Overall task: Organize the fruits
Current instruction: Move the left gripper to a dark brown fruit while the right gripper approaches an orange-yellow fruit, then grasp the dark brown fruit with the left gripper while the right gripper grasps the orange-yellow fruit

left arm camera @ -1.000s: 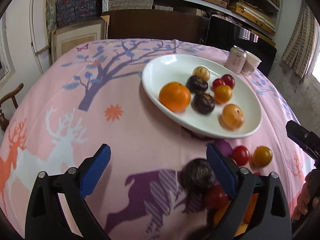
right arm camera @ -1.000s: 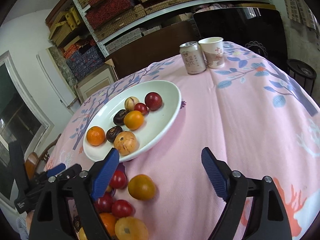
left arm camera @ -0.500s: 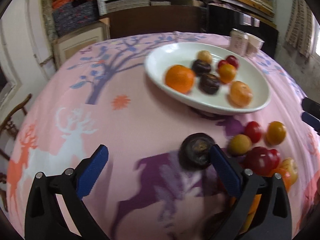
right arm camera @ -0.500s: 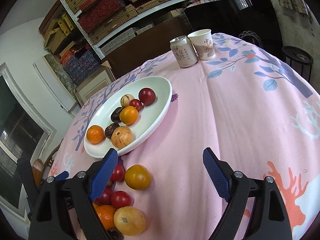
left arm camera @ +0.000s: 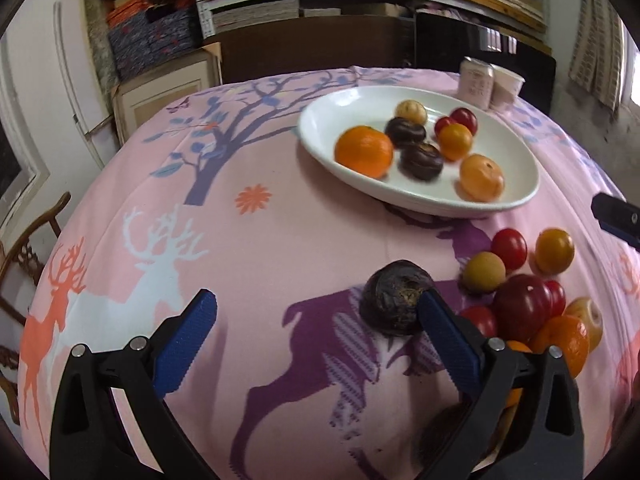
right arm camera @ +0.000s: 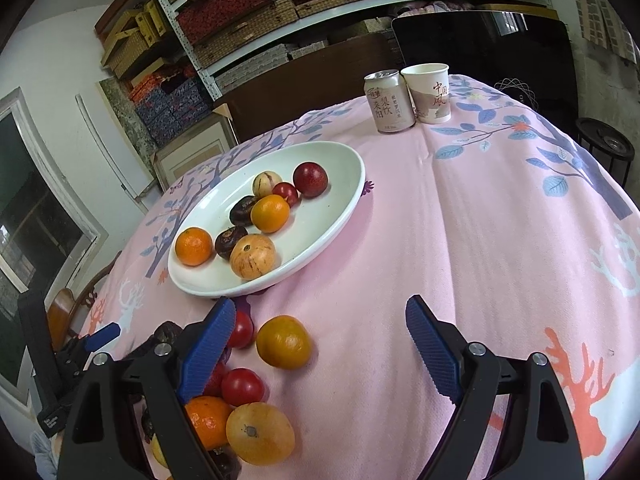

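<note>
Left gripper (left arm camera: 316, 316) spread wide above the pink tablecloth (left arm camera: 280, 216), dark wrinkled fruit (left arm camera: 396, 298) apparently touching its right pad. Right gripper (right arm camera: 320, 330) also apart, empty. White plate (left arm camera: 320, 128) of fruit at one o'clock; loose fruit pile (left arm camera: 520, 308) at three o'clock.

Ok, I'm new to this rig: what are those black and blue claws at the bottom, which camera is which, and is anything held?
The claws are two hand-held grippers, and each carries a camera that looks along its blue fingers. One picture is from the left gripper, the other from the right gripper. Both stand open and hold nothing. A dark wrinkled fruit lies on the pink tablecloth at the left gripper's right finger, not clamped. A white plate already holds eight fruits; more lie in a loose pile in front of it. A can and a paper cup stand beyond.
</note>
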`<state>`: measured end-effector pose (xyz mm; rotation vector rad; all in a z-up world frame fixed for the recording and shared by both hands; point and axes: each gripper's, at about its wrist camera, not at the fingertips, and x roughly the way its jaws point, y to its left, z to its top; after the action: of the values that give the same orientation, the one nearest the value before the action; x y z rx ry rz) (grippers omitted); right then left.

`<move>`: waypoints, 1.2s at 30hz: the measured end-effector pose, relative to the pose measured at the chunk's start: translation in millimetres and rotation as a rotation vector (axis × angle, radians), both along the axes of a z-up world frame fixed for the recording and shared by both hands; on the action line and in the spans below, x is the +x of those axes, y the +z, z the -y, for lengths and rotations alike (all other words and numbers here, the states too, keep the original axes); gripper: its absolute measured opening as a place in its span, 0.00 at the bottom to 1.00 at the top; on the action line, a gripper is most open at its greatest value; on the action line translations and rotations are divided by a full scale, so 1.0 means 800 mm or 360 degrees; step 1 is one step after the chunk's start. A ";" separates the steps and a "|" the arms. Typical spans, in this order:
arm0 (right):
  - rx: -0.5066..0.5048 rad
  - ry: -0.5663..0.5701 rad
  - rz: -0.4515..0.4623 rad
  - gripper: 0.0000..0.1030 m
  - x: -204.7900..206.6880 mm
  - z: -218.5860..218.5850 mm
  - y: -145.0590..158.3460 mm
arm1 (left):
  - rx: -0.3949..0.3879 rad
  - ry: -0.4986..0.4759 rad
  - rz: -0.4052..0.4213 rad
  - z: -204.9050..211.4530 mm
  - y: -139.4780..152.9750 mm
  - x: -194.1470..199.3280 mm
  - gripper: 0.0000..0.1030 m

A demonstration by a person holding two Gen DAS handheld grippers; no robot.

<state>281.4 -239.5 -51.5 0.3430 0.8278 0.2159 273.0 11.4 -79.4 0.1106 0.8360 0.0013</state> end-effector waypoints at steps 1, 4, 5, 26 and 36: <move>-0.0006 0.0002 -0.0002 0.85 0.000 -0.001 0.000 | -0.0007 -0.0014 0.0000 0.003 -0.001 0.000 0.96; -0.0022 0.0009 0.0001 0.85 0.001 -0.003 0.000 | -0.0036 -0.0024 0.0003 0.005 -0.002 0.009 0.96; -0.0025 0.0015 0.0002 0.85 0.000 -0.004 0.000 | -0.0053 -0.0028 0.0000 0.005 -0.002 0.012 0.96; -0.0248 0.0258 -0.0133 0.49 0.005 -0.052 -0.031 | -0.0018 -0.0006 0.0008 -0.005 0.005 0.000 0.96; -0.0244 0.0317 -0.0110 0.35 0.003 -0.061 -0.031 | -0.0043 -0.0140 0.0000 0.014 -0.001 -0.001 0.96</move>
<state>283.8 -191.0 -76.5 0.1243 0.9418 0.3257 272.4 0.0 -80.6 0.1220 0.8301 -0.0926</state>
